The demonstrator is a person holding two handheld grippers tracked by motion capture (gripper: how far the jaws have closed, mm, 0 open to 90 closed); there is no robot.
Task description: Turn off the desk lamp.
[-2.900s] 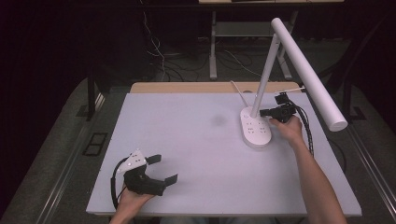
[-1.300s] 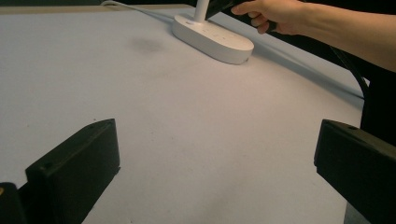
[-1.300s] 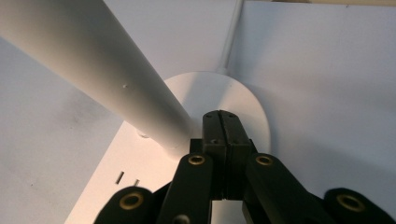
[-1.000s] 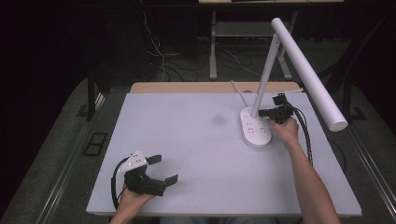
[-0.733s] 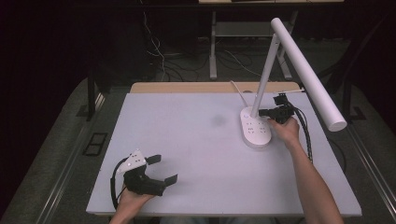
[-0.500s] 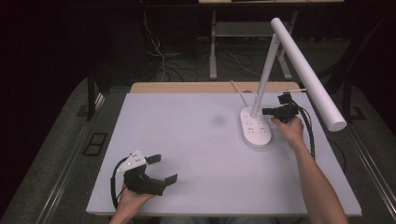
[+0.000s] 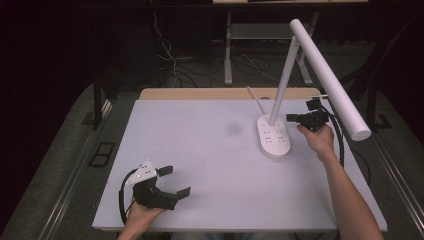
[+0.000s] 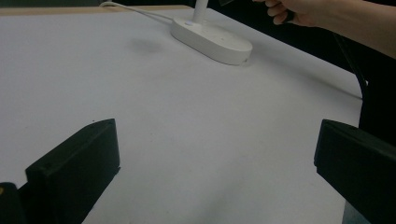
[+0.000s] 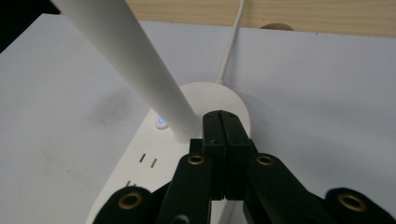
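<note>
Lamp (image 7: 274,137) stands at the far right of the counter (image 7: 210,150), oval base flat, stem leaning up to a long white head overhead. Small blue light glows on the base beside the stem. My right tongs (image 7: 291,117) hover just right of the stem above the base, jaws pressed together, nothing between them. White cord (image 9: 231,46) runs from the base toward the wooden edge. My left tongs (image 7: 175,181) rest at the near left, jaws wide, well apart from lamp.

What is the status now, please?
Right gripper shut, empty, beside lamp stem. Left gripper open, resting on table. Lamp base upright, nothing in the way.
</note>
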